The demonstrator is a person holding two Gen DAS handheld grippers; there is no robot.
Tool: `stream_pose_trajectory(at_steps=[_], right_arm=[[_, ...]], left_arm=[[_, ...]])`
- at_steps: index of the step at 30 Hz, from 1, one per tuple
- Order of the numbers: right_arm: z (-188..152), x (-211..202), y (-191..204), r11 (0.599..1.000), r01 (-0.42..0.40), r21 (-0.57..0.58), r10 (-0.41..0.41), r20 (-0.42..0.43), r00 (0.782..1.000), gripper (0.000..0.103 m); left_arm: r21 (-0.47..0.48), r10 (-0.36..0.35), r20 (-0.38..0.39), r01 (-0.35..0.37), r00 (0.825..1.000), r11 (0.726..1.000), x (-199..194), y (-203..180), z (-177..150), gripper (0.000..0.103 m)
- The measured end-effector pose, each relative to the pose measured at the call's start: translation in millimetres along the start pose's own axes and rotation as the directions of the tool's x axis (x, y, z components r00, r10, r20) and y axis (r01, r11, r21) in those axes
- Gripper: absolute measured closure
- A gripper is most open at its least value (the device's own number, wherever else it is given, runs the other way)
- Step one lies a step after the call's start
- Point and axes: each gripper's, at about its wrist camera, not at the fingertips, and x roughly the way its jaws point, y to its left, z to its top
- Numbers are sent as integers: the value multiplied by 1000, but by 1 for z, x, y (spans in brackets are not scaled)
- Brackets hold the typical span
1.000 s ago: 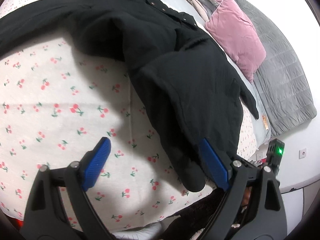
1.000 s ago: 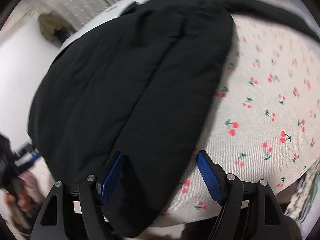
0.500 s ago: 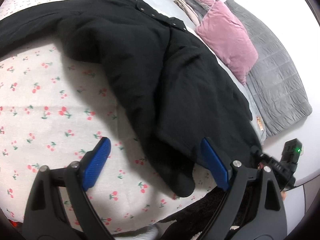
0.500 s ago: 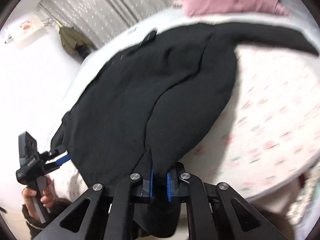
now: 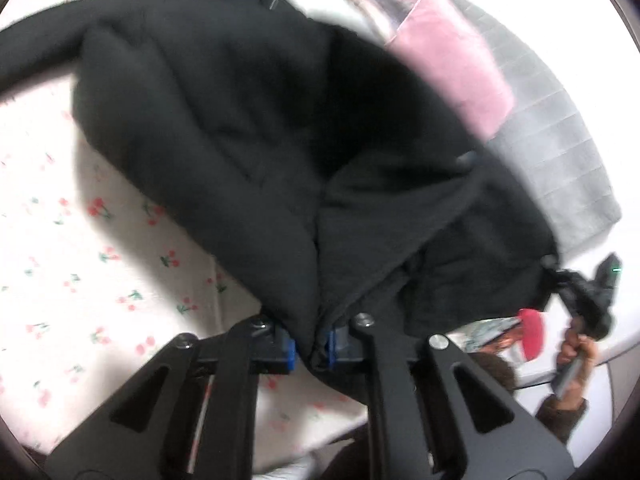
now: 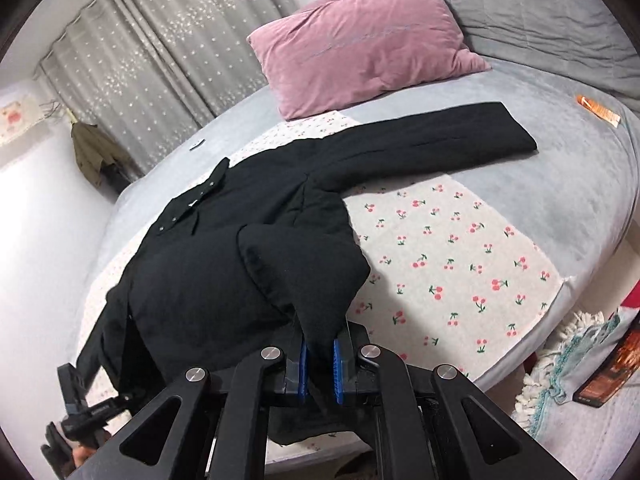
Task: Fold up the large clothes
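A large black coat (image 6: 224,264) lies on the bed, collar with snaps toward the far left, one sleeve (image 6: 432,140) stretched out to the right. My right gripper (image 6: 319,364) is shut on the coat's lower hem and lifts it off the sheet. In the blurred left wrist view my left gripper (image 5: 310,350) is shut on another part of the coat's (image 5: 248,128) hem, which is raised and bunched. The other hand-held gripper shows at the right edge of the left wrist view (image 5: 588,300) and at the lower left of the right wrist view (image 6: 80,404).
A cherry-print sheet (image 6: 460,264) covers the grey round bed (image 6: 580,184). A pink pillow (image 6: 360,48) and a grey quilt (image 6: 520,4) lie at the head. Curtains (image 6: 160,52) hang behind. A fringed rug (image 6: 568,360) and a book (image 6: 612,364) lie on the floor at right.
Both grippers went from open to shut on the coat's hem, the right first, the left just now. Both lift the hem off the bed.
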Motion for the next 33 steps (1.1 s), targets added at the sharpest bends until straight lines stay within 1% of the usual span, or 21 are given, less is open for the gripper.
stream_pose_trajectory(at_steps=[1, 4, 7, 9, 11, 12, 13, 14, 15, 16, 18, 19, 20, 21, 22, 23, 25, 27, 30, 32, 33], right_arm=[[0, -4, 7, 1000, 4, -20, -4, 9, 1000, 94], [1, -27, 19, 998, -8, -66, 11, 43, 999, 94], [3, -55, 28, 994, -60, -88, 66, 63, 996, 94], [1, -68, 33, 990, -99, -104, 104, 44, 994, 94], [-4, -74, 39, 985, -93, -145, 93, -2, 996, 93], [-7, -75, 40, 984, -73, -161, 68, -36, 997, 93], [-8, -75, 38, 985, -59, -160, 51, -53, 997, 89], [-9, -77, 34, 987, -39, -153, 28, -70, 997, 88], [-9, -79, 29, 989, -25, -149, 14, -74, 997, 88], [-6, -85, 23, 989, -4, -145, -5, -64, 998, 87], [4, -94, 14, 990, 25, -141, -28, -21, 999, 79], [13, -96, 12, 990, 32, -138, -33, -2, 999, 71], [19, -94, 11, 990, 29, -140, -29, 2, 1000, 55], [30, -89, 13, 989, 14, -150, -14, 1, 1000, 42], [39, -82, 17, 986, 1, -164, 0, 7, 1000, 25], [48, -74, 23, 982, -4, -187, 7, 17, 1000, 25], [69, -45, 43, 961, -10, -277, 10, -1, 1000, 25], [86, -10, 62, 936, -29, -349, 21, -25, 999, 25], [115, 56, 96, 884, -84, -460, 42, -100, 994, 25], [133, 103, 119, 834, -110, -541, 46, -131, 990, 25], [140, 124, 129, 809, -124, -574, 48, -147, 988, 25]], left_arm=[[24, -10, 30, 9, 1000, 1000, -19, -6, 2, 92], [95, -4, 121, -7, 993, 995, -79, -20, 5, 92], [137, -10, 163, -13, 987, 991, -124, -25, 0, 93], [183, 20, 140, -45, 990, 982, -141, -31, -6, 92], [251, 83, 45, -92, 996, 964, -142, -34, -14, 88], [260, 105, 18, -106, 994, 960, -139, -36, -14, 83], [272, 144, -2, -138, 990, 953, -140, -33, -18, 78], [282, 177, 1, -170, 984, 944, -143, -30, -19, 75], [292, 209, 23, -207, 978, 934, -147, -28, -19, 64], [299, 231, 56, -238, 971, 924, -152, -25, -14, 46], [296, 245, 106, -265, 964, 918, -159, -21, 1, 29], [293, 253, 133, -282, 958, 914, -161, -17, 13, 28], [294, 267, 146, -299, 953, 908, -158, -12, 28, 28], [298, 278, 153, -313, 948, 902, -160, -11, 35, 27], [298, 302, 171, -341, 938, 892, -153, -7, 52, 26], [300, 320, 184, -363, 929, 882, -147, -1, 64, 26], [322, 359, 216, -413, 908, 852, -126, 10, 99, 25], [337, 386, 216, -439, 897, 833, -99, 22, 131, 25], [361, 411, 184, -450, 893, 817, -58, 41, 176, 25], [386, 415, 156, -442, 897, 810, -26, 51, 209, 25], [393, 416, 145, -439, 898, 808, -14, 54, 219, 25]])
